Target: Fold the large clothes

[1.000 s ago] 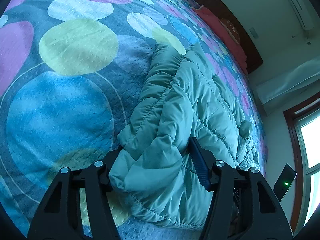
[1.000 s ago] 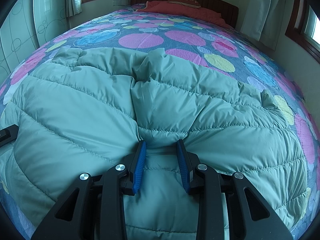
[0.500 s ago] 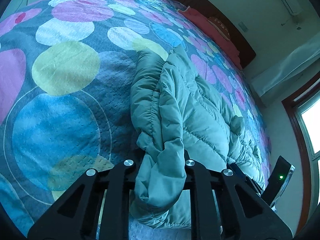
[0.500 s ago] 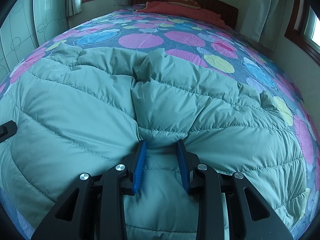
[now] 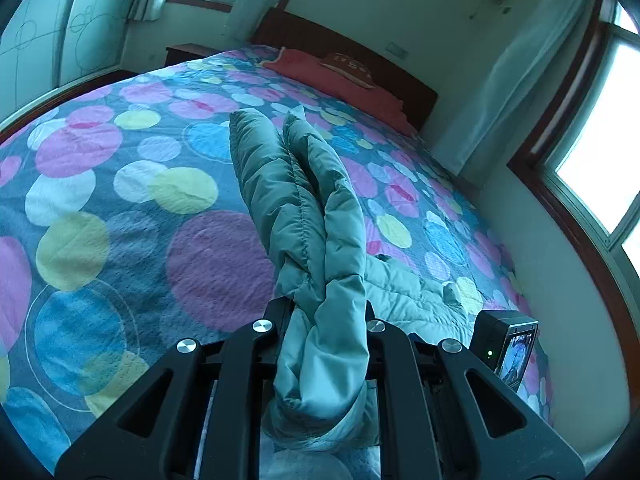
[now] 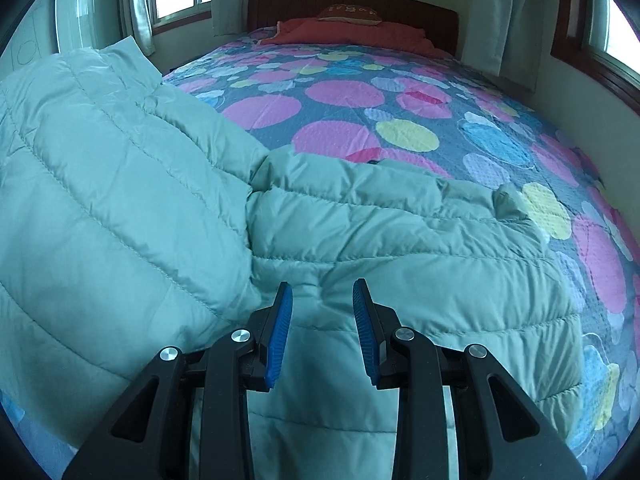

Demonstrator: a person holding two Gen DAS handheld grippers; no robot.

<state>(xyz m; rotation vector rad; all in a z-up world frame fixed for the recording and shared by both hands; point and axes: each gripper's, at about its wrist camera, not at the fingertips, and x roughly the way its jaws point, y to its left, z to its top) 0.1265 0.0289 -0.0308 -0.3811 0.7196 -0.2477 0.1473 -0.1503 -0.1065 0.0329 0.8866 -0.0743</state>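
Observation:
A pale green quilted down jacket (image 5: 296, 208) lies on the spotted bedspread (image 5: 120, 220). My left gripper (image 5: 324, 312) is closing on a bunched edge of it, its pads pressed into the fabric, and that side hangs lifted in a long ridge. In the right wrist view the jacket (image 6: 400, 248) spreads flat on the right, while its left part (image 6: 100, 160) stands raised like a wall. My right gripper (image 6: 322, 292) pinches a puckered fold of the jacket between its blue pads (image 6: 280, 320).
The bedspread (image 6: 340, 96) runs back to red pillows (image 6: 352, 32) and a dark wooden headboard (image 6: 400, 0). The right gripper's camera unit (image 5: 508, 344) shows beside the jacket. Windows and curtains (image 5: 500, 92) line the wall right of the bed.
The left jaws closed on the jacket's edge and rose, rolling and pulling that side up into a ridge. In the right wrist view the jacket's left part has lifted; the right grip stays the same.

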